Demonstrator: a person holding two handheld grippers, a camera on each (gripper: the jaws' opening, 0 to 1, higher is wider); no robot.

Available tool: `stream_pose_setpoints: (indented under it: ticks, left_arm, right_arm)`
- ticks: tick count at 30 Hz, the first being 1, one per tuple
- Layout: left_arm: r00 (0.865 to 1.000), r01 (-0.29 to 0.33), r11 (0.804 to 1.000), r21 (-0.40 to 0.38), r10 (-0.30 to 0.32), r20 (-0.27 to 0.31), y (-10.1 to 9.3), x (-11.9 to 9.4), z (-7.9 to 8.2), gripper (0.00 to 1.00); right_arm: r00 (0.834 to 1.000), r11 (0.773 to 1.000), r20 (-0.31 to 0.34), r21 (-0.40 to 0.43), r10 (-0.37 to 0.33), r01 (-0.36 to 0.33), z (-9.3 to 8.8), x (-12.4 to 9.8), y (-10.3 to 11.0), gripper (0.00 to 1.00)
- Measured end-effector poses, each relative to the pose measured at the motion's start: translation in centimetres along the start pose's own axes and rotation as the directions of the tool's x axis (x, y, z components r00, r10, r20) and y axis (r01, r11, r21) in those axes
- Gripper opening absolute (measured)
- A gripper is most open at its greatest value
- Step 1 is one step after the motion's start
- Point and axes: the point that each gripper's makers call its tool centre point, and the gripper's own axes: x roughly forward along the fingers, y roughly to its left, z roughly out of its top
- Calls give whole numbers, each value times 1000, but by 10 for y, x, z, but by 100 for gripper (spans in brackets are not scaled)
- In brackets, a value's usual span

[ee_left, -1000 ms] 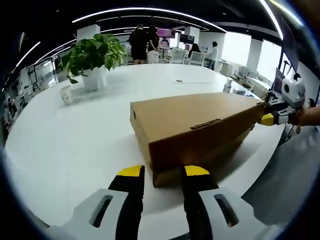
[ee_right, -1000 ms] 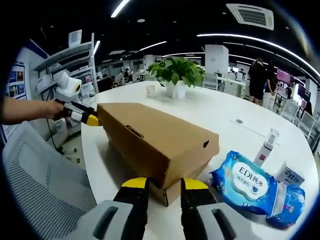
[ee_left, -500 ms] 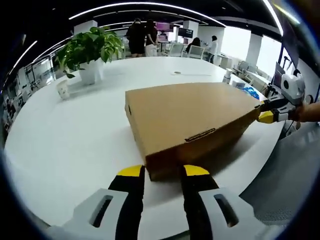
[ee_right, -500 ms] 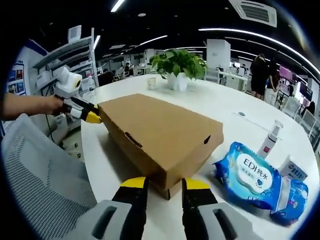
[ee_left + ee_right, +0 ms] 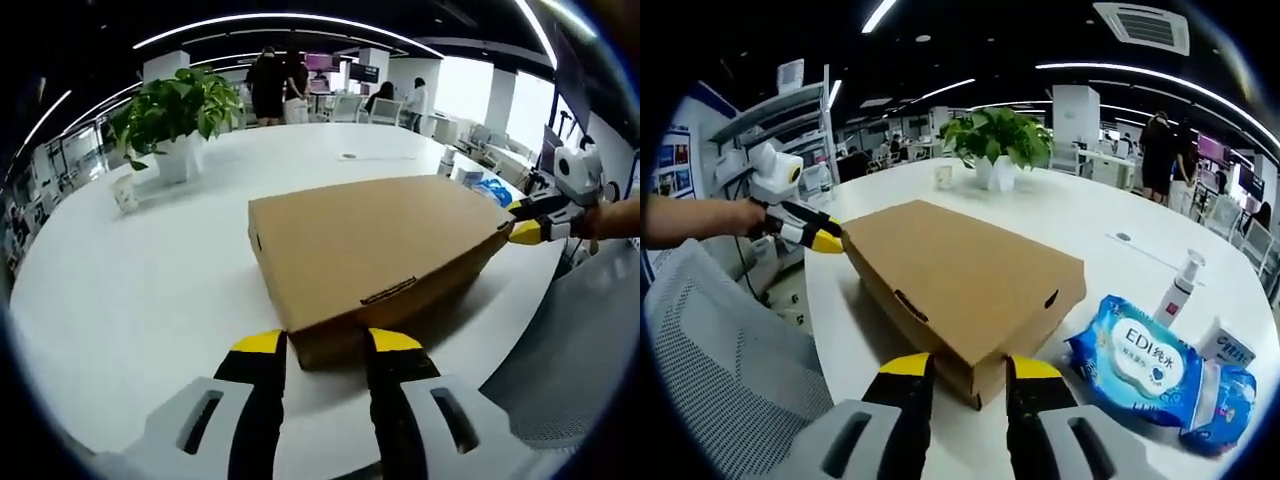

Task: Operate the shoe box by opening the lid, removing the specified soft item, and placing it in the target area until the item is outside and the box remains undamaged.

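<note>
The brown cardboard shoe box [image 5: 375,255] lies near the edge of the round white table [image 5: 150,290], its lid down, so the soft item is presumably inside — nothing of it can be seen. The left gripper [image 5: 320,345] stands at one end corner with its yellow-tipped jaws apart, straddling the corner without clamping it; the right gripper [image 5: 958,368] does the same at the opposite end, jaws apart beside the lid's lip. Working both ends at once looks meant to raise the lid evenly and spare the cardboard. The table's middle, toward the potted green plant [image 5: 997,143], offers open room; the blue wet-wipes pack [image 5: 1150,362] and white pump bottle [image 5: 1177,285] crowd the box's far side — the grey mesh chair [image 5: 710,350] waits just past the table's edge.
</note>
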Motion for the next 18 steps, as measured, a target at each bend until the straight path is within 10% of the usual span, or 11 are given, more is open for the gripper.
stream_pose_setpoints:
  ticks: [18]
  left_arm:
    - [1000,-12,1000,14,12,-10,3,10,-6,30]
  right_arm:
    - [1000,1000,-25,1,-14,14,-10,7,-1,24]
